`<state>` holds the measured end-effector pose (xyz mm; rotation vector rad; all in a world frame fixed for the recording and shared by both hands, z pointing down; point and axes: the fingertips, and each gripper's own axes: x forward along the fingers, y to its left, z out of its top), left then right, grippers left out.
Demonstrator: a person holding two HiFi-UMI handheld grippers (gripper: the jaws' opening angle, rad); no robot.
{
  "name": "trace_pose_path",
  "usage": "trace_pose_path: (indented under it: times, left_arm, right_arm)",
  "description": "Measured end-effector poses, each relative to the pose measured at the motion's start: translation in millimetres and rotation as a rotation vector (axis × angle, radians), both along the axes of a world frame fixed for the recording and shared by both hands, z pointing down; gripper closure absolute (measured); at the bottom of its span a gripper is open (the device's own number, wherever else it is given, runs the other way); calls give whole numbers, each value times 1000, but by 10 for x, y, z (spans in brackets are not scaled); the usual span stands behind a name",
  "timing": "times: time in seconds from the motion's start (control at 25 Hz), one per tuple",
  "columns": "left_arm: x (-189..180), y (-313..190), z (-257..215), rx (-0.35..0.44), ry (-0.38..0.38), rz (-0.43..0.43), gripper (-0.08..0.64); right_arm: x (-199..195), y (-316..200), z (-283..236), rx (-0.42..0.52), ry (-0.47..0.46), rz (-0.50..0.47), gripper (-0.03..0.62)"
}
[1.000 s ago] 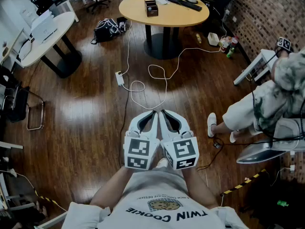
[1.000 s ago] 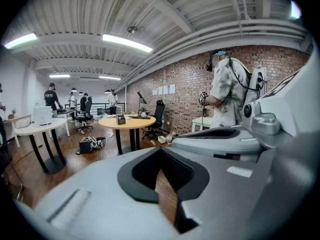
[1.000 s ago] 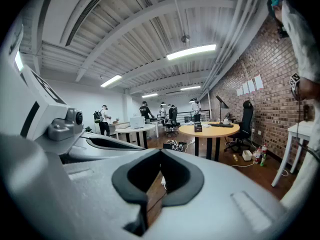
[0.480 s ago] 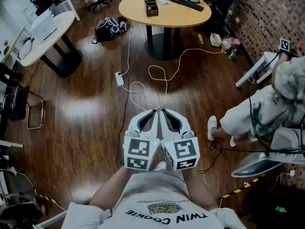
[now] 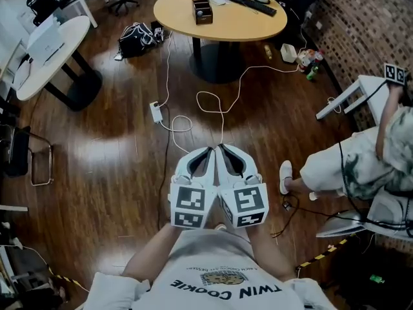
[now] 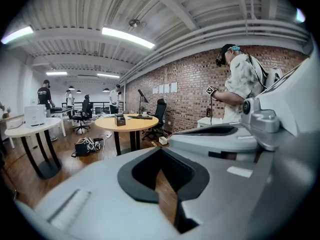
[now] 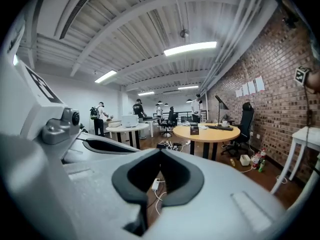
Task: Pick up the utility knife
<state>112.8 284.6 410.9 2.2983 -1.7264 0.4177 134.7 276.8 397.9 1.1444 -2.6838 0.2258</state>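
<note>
No utility knife can be made out in any view. My left gripper (image 5: 206,151) and right gripper (image 5: 224,148) are held side by side just in front of my body, above the wooden floor. Both point toward a round yellow table (image 5: 219,18). Each pair of jaws is closed tip to tip with nothing between them. The left gripper view shows its own shut jaws (image 6: 161,151), with the right gripper's body close on the right. In the right gripper view, its shut jaws (image 7: 161,153) frame the floor and a power strip.
On the yellow table stand a small black box (image 5: 202,10) and a keyboard (image 5: 247,4). A white cable (image 5: 208,102) and a power strip (image 5: 155,112) lie on the floor ahead. A person (image 5: 361,163) is at the right, a white table (image 5: 48,50) at the left.
Both grippers, still shut and side by side, have been carried forward toward the round table. The floor cable and power strip now lie closer. The person at right has shifted.
</note>
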Motion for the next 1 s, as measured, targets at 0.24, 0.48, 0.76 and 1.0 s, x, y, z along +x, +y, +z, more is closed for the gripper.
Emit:
trace_pose_path:
  times: [0.24,0.48,0.76,1.0]
  left_arm:
    - [-481,-443,-44,-4,27,30,554]
    - [-987,-756,-127,9,58,44,553]
    - [-1491,-969,-82,16,93,43,554]
    - [-1756,-1147,-72,21,105,23,554]
  right_arm:
    - [-471,-430,-48,-5,22,20,591]
    - [-968,-749,-138,8,40,43,592]
    - [-1431,-973,-81,10,77,53,591]
    - [-1701,-1135,-48,6,90,33,592]
